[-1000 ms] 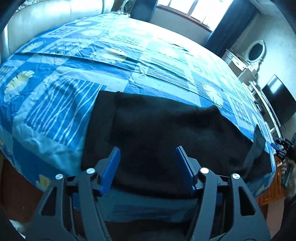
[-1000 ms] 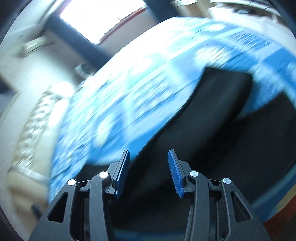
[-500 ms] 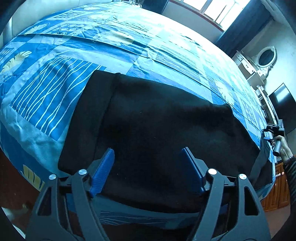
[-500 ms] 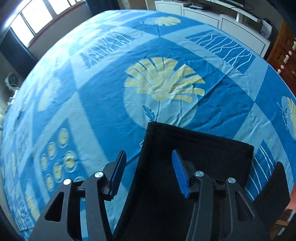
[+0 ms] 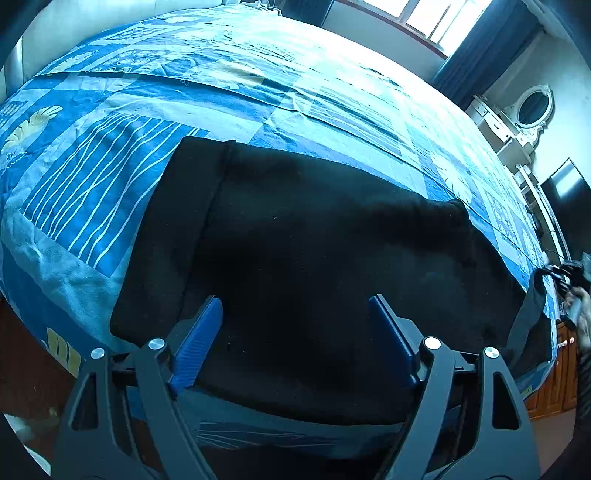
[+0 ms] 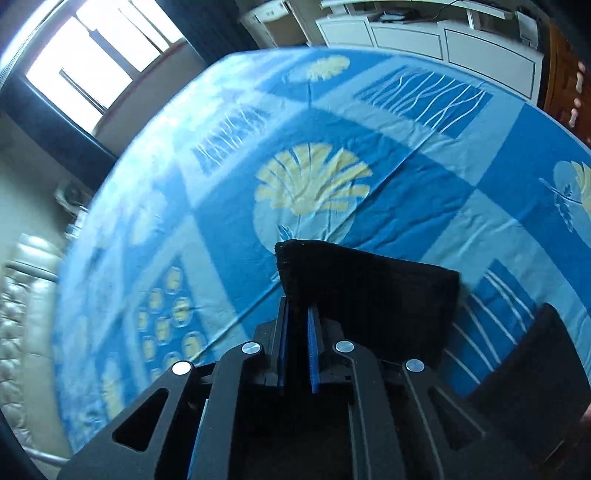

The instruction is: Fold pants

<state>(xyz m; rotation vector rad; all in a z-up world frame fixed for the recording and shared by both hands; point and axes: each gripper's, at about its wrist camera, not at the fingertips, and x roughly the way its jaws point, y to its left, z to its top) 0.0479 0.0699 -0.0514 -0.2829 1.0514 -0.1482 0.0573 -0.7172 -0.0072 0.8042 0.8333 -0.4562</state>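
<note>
**Bedroom, blue quilt: right gripper clamped on a pants corner, left gripper spread over the waist end**

Blue patterned bedspread (image 5: 122, 206) covered the bed and carried the black pants (image 5: 314, 266), which lay flat along its near edge, long axis running crosswise in front of the left gripper (image 5: 295, 339). Seen from that gripper, the cloth began directly beneath the fingertips and stretched away to its right, toward the right gripper (image 6: 297, 332).

The left gripper's jaws were opening, blue pads well apart, hovering tilted downward above the fabric with nothing pinched between them. The right gripper's pads were pressed together on a raised corner of the pants, which stood up just ahead of its fingertips; it too pointed steeply down at the bed.

Judging by this, the right hand was the one holding the end to be carried over, and the fold would likely run along the long axis toward the left gripper's side.

Beyond the bed stood a window (image 5: 424, 18) and a white dresser (image 6: 424, 33).
</note>
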